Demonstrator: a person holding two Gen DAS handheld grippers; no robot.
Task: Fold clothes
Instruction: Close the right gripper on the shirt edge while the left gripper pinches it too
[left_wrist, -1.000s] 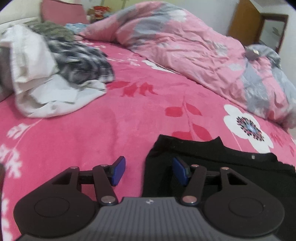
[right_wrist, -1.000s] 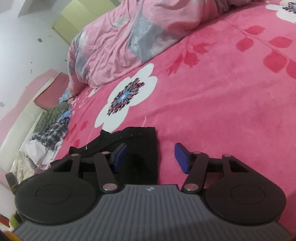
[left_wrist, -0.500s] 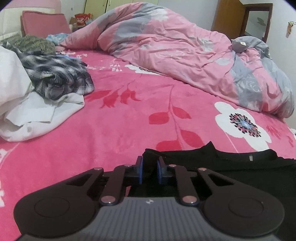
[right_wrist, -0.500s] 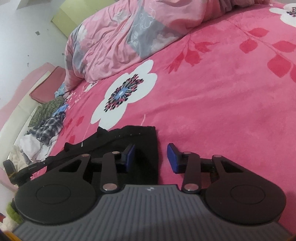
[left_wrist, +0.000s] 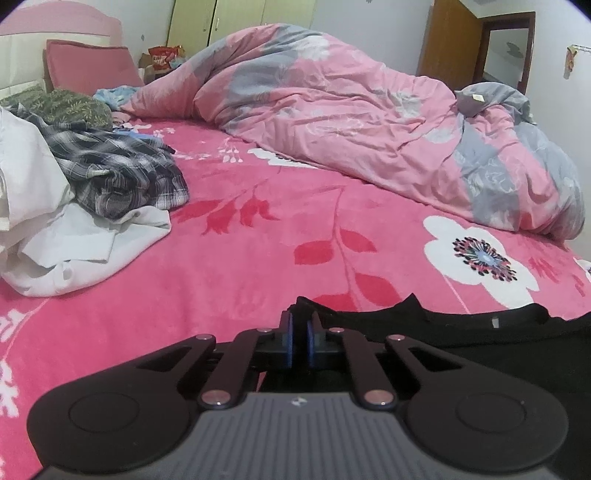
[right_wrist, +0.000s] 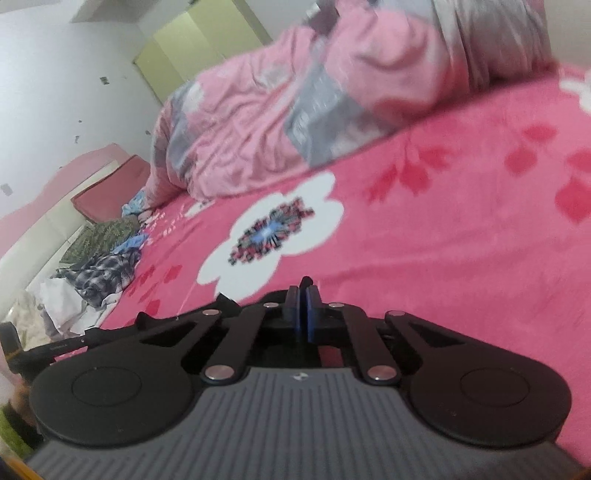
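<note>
A black garment (left_wrist: 480, 332) is spread on the pink floral bed cover (left_wrist: 240, 266), at 5 o'clock in the left wrist view. Its near corner is pinched between the blue pads of the left tongs (left_wrist: 299, 332), which are closed on the cloth at 6 o'clock. A small pale tag is seen at the neckline, toward 4 o'clock.

In the right wrist view, which is blurred, the right tongs (right_wrist: 303, 314) are closed as well, and a fold of the same black garment (right_wrist: 221, 308) stands up between their pads at 6 o'clock. The rest of the cloth trails away toward 8 o'clock, where part of the left tool is seen at the frame edge.

A bunched pink and grey quilt (left_wrist: 369, 122) is heaped along the far side of the bed, from 12 to 3 o'clock in the left view. At 9 o'clock a pile of other clothes lies well apart from the black garment: a white shirt (left_wrist: 74, 243) below, a dark plaid shirt (left_wrist: 118, 173) on it, and a green patterned piece (left_wrist: 70, 109) behind. A pink pillow (left_wrist: 88, 66) is propped at 10 o'clock. A large white flower (left_wrist: 476, 254) is printed on the cover just beyond the garment.
</note>
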